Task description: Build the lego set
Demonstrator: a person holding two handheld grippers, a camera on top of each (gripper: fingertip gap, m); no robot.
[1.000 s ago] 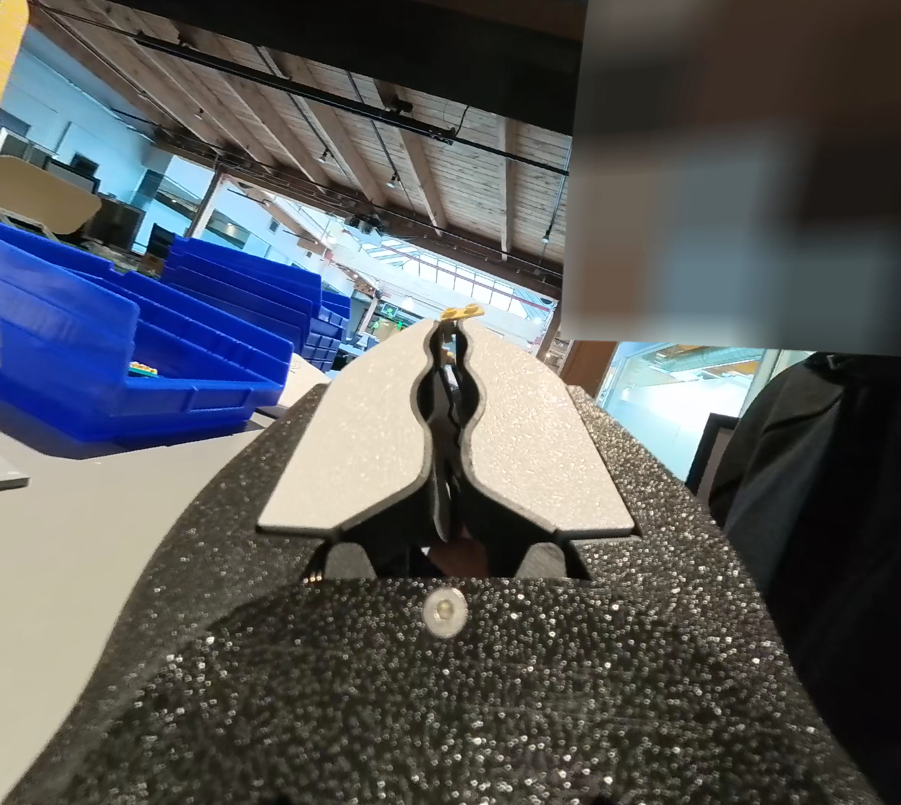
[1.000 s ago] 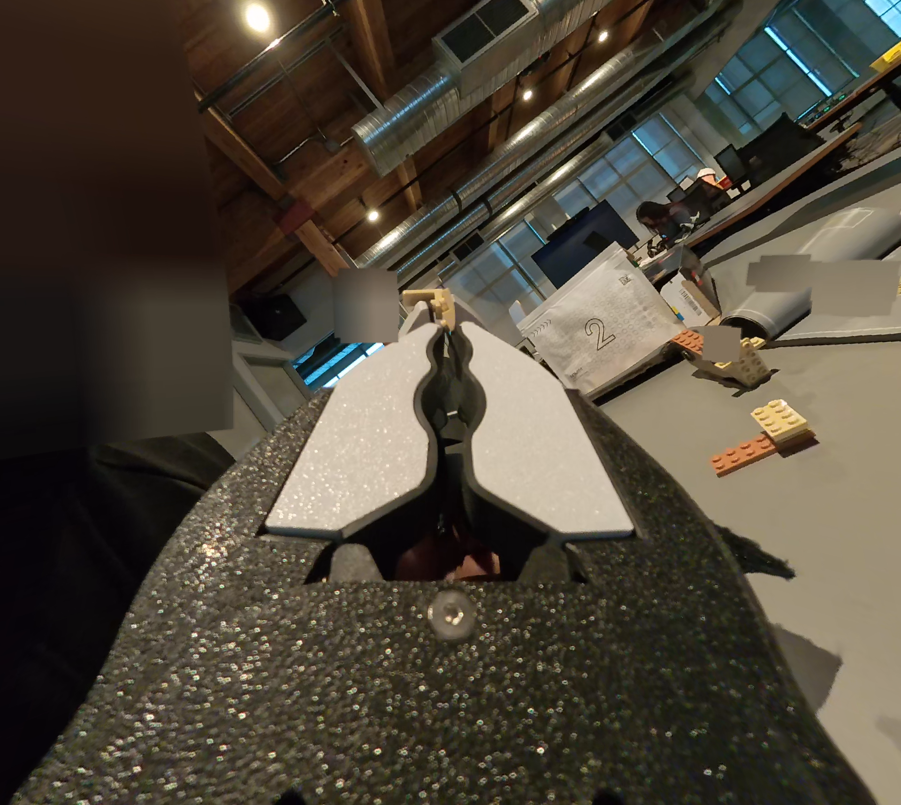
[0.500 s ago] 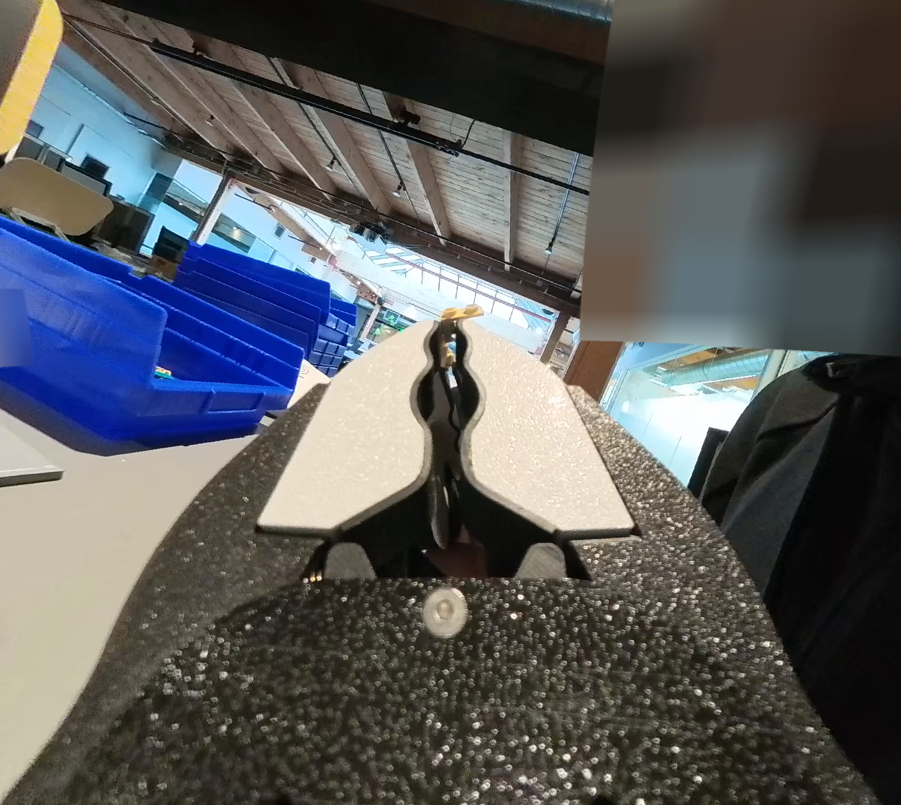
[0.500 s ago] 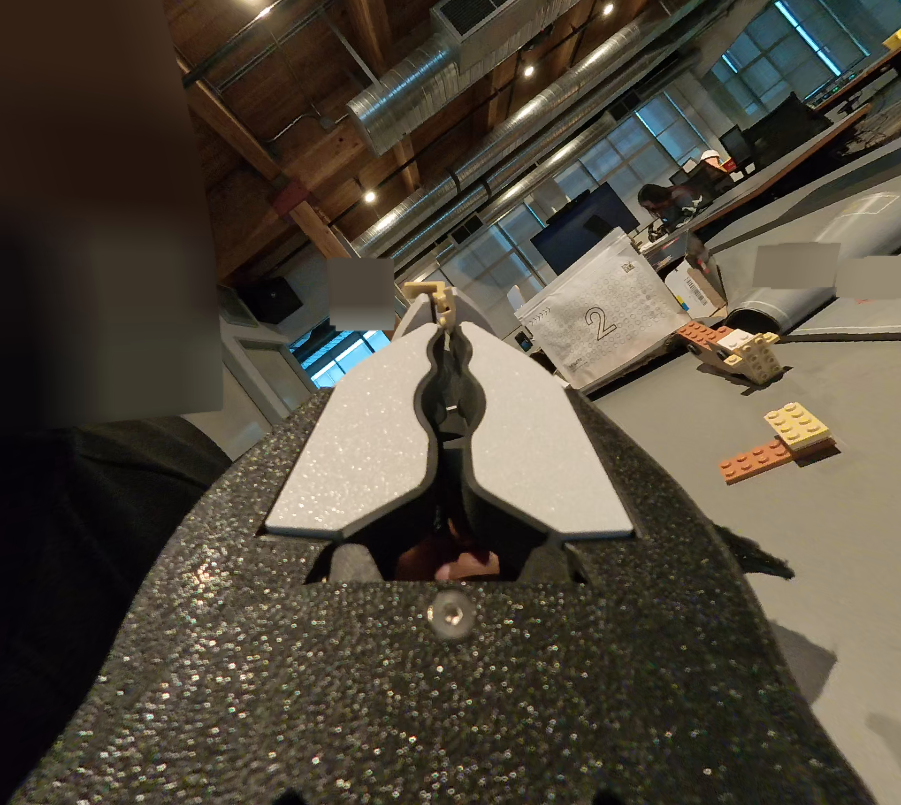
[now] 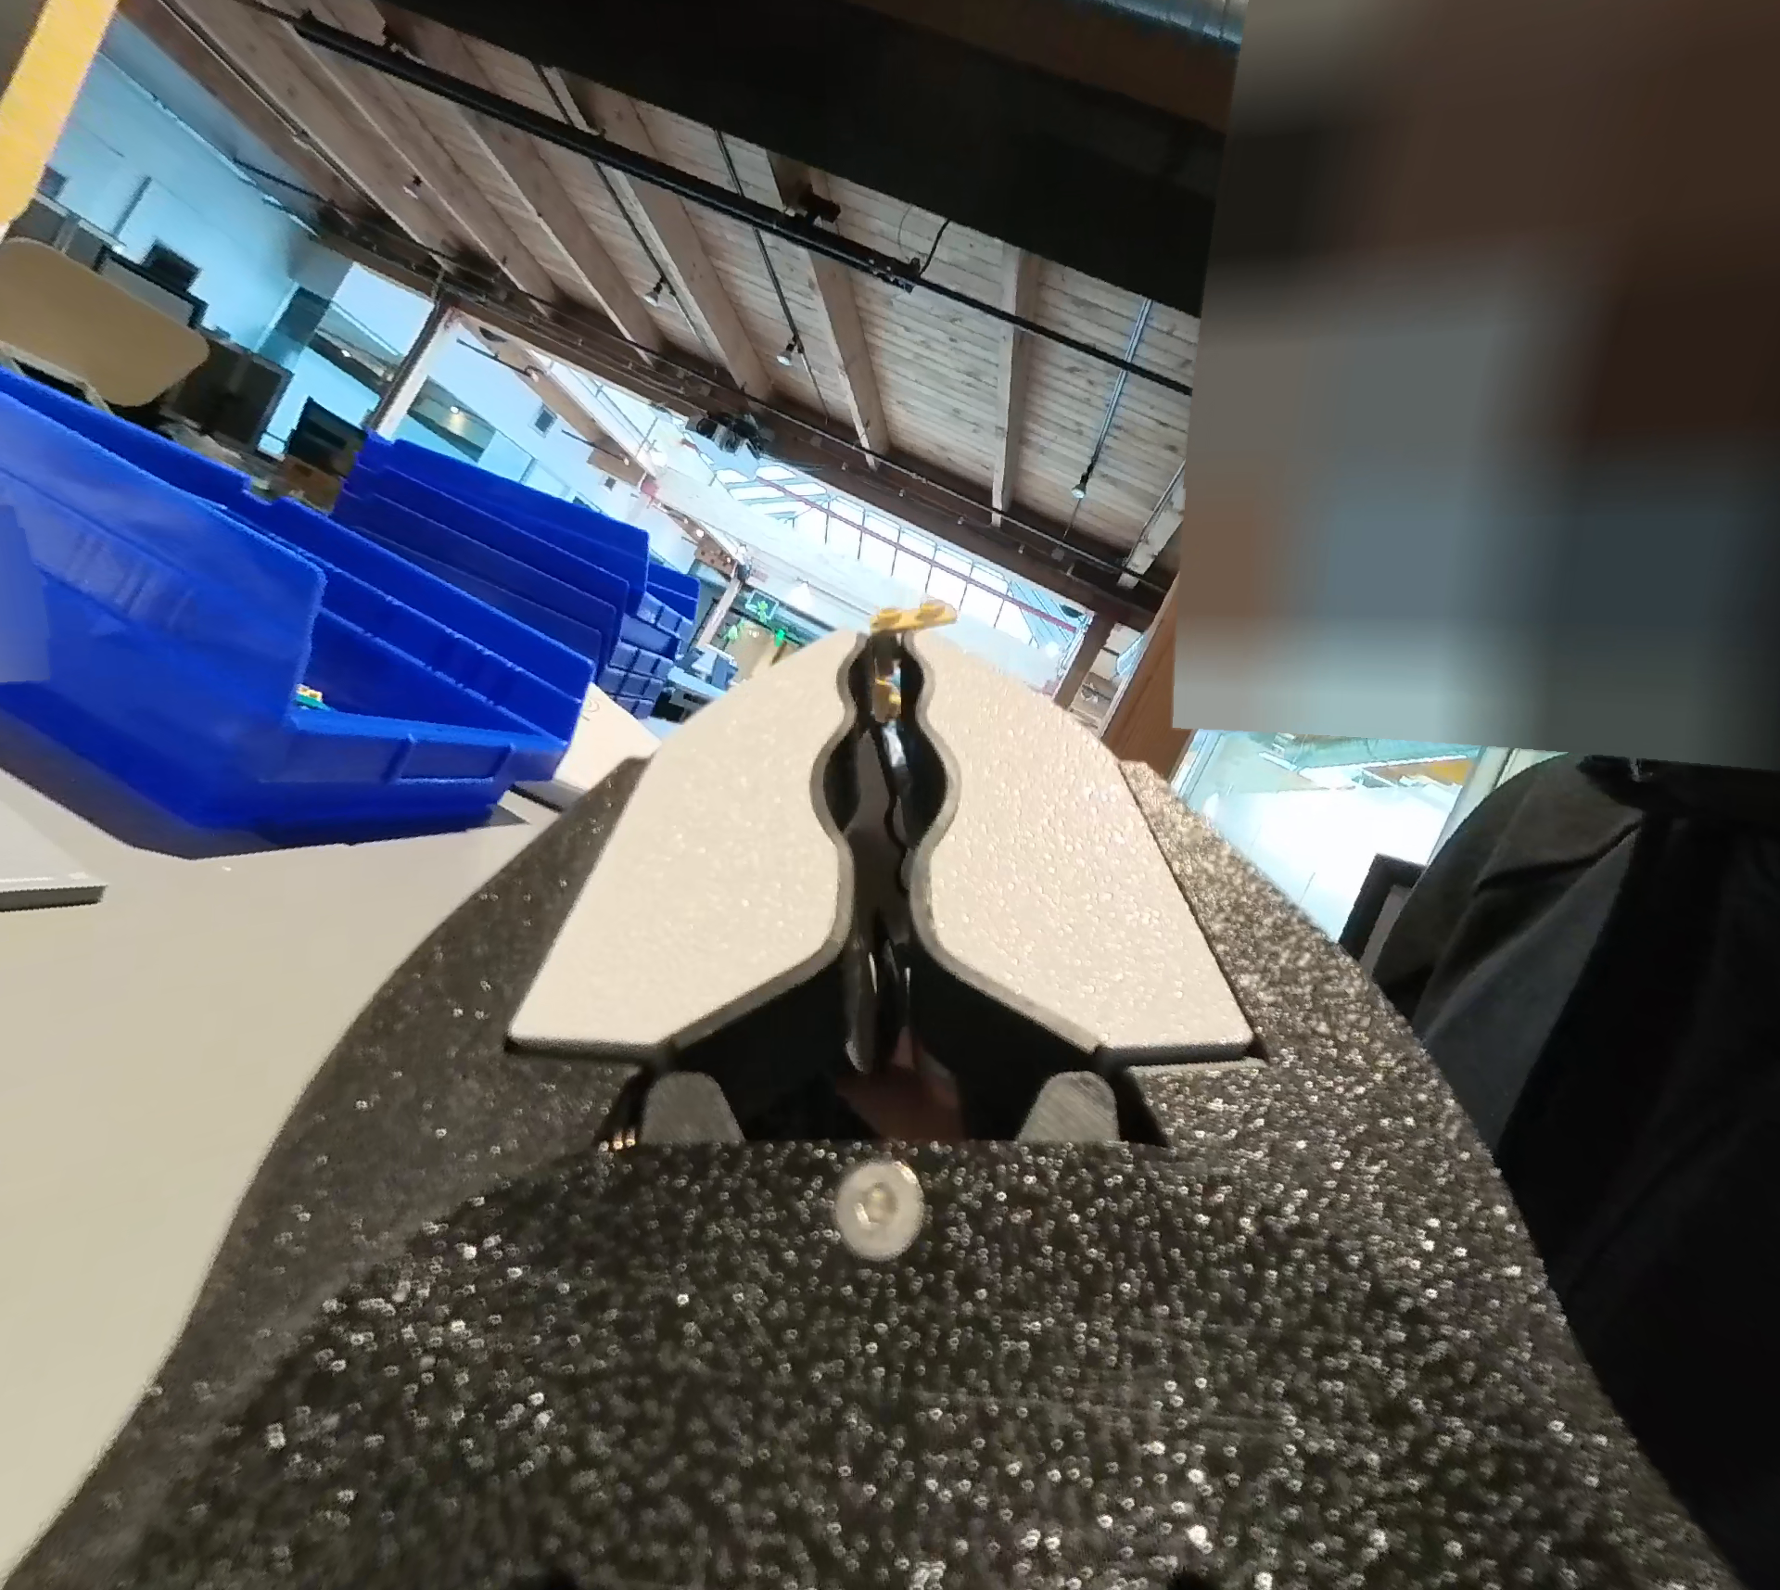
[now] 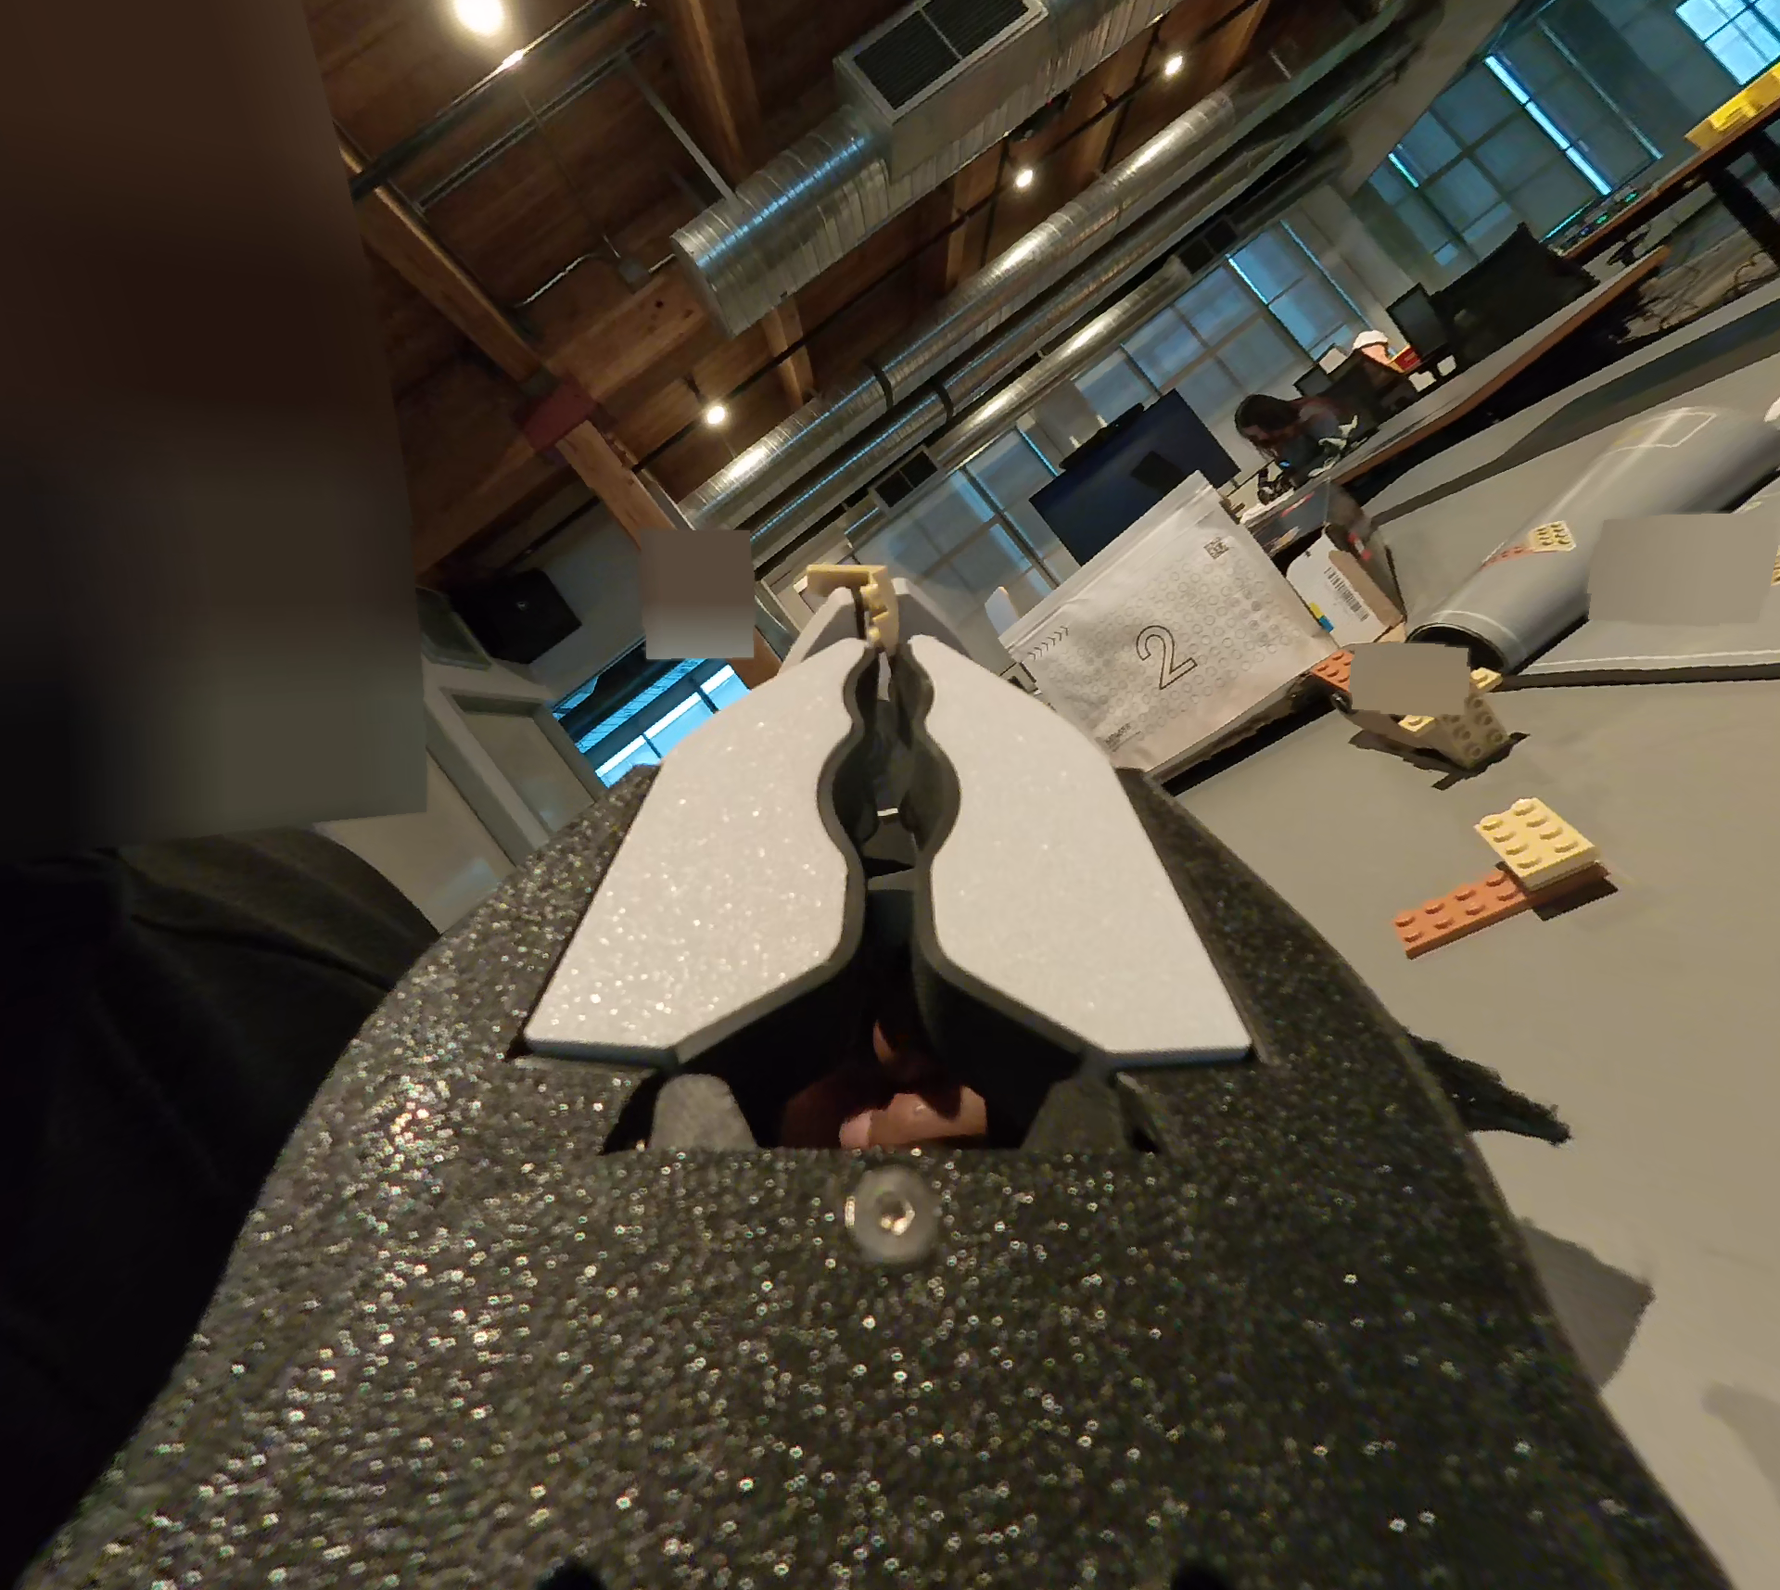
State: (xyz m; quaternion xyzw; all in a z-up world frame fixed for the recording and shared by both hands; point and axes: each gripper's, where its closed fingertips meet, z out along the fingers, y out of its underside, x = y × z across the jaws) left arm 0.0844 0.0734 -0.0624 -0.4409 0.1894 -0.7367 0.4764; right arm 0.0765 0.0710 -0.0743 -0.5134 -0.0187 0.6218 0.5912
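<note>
Both hand-held grippers are raised off the grey table (image 6: 1637, 1255) and tilted towards the ceiling, each clamped on a small piece at its tips. Largest among the surroundings are the blue bins (image 5: 289, 677) stacked along the table's far edge in the left wrist view; in the right wrist view a white numbered bag (image 6: 1165, 658) is propped at the back, with a rolled grey mat (image 6: 1589, 571) lying to its right. On the table in front of the bag a partly built tan and brown assembly (image 6: 1454, 725) is seen, and nearer the camera a tan plate (image 6: 1536, 845) sits on one end of a brown plate (image 6: 1454, 918). The left gripper (image 5: 891, 658) is closed on a small yellow piece (image 5: 910, 619), whose flat top shows just above the tips. The right gripper (image 6: 881, 648) is closed on a small tan bracket piece (image 6: 857, 590), which stands up out of the tips with an arm bent over to the left. The step in hand is judged to be the joining of these two small pieces in the air, away from the assemblies on the table. For the next move the two grippers would need to be turned to face each other, the studs of one piece lined up with the underside of the other, and the pieces pressed together squarely; with so little of each piece held, a slip or twist in the grip is judged the main risk.
</note>
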